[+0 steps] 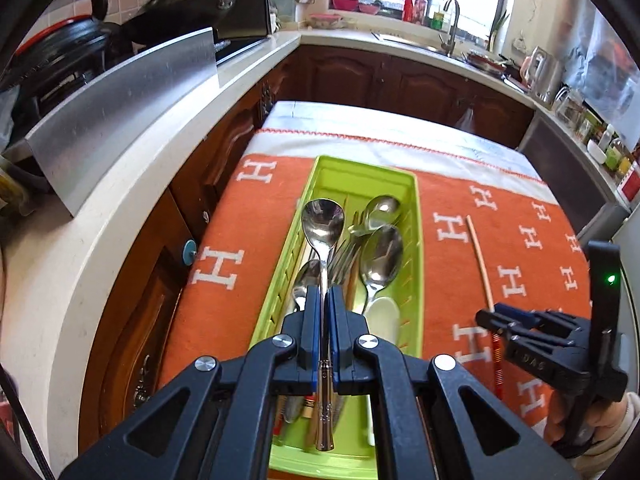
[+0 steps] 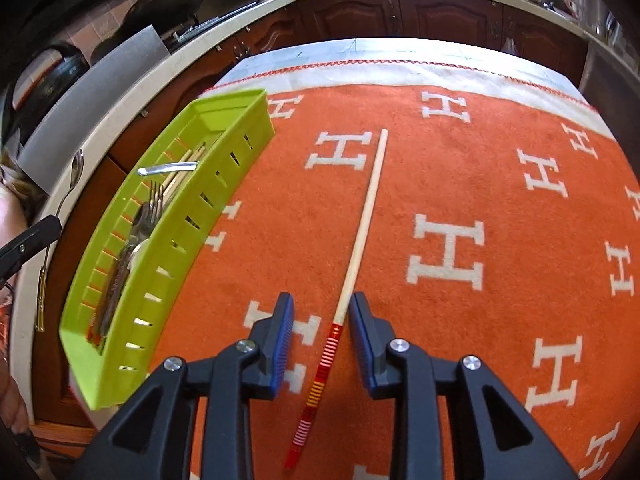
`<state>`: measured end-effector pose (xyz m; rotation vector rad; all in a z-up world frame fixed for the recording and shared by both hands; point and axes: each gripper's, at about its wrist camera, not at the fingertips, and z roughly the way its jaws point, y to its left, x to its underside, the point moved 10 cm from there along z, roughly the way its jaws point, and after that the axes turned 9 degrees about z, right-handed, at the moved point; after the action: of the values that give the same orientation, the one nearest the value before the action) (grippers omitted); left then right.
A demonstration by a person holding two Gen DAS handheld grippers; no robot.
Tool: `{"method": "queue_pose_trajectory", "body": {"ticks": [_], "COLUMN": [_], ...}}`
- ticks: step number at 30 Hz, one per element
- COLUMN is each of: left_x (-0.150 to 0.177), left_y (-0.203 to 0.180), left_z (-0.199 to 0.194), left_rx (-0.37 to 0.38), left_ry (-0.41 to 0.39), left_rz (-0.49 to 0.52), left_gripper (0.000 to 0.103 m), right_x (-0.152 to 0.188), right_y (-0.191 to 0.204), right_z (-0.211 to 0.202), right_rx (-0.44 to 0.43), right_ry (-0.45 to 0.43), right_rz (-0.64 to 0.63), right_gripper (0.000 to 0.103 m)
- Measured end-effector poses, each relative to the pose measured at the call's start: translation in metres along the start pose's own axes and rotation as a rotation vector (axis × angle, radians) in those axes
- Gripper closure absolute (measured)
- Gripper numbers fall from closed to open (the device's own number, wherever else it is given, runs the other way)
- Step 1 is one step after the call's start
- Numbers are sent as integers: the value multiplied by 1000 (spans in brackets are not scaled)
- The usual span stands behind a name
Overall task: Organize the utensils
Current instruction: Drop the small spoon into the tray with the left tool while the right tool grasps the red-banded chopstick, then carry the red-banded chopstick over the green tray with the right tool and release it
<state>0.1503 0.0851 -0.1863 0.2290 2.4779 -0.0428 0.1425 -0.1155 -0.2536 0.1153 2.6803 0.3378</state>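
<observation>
A polished steel spoon with a ridged handle [image 1: 323, 224] was clamped by its handle in the left claw [image 1: 324, 300], bowl pointing away, held above a long lime-green slotted plastic tray [image 1: 412, 200]. Below that claw the tray held more steel spoons and forks [image 1: 378, 252]. To its right, 1 pale wooden chopstick with a red-and-orange striped end [image 2: 362, 236] lay on the orange H-patterned cloth [image 2: 500, 184] covering the tabletop. The right claw [image 2: 322, 312] stood apart, its blue pads either side of the chopstick, not touching it.
</observation>
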Motion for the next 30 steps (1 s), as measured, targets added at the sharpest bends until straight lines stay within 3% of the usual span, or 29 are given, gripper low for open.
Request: {"method": "queue_pose_trajectory", "body": {"ticks": [7,9,11,17,21,26,30], "left_x": [11,13,13,6,2,-1,-3], "left_y": [8,9,10,15,18,21,21], "left_z": [31,36,36,24,13,-1,-11], "left_rx": [31,22,24,-20,-47,-91,-108], "left_ry": [52,62,63,20,-3,-24,-34], "left_rz": [-7,-12,-14,-14,-8,6,24], "left_gripper": [101,100,89,58,52,24,20], "right_x": [-3,-4,-6,-9,-8,-10,-16], "right_y": [5,3,-2,-12,-10,12,37], "right_z": [6,5,4,3,-9,-40,-55], "right_rx": [130,166,166,38,-65,-187,-272], "right_ry": [-21,-29,-29,21,40,31,51], "right_rz": [-99,-98,-64,97,190,266,279], "right_gripper": [74,83,95,98,98,98,98]}}
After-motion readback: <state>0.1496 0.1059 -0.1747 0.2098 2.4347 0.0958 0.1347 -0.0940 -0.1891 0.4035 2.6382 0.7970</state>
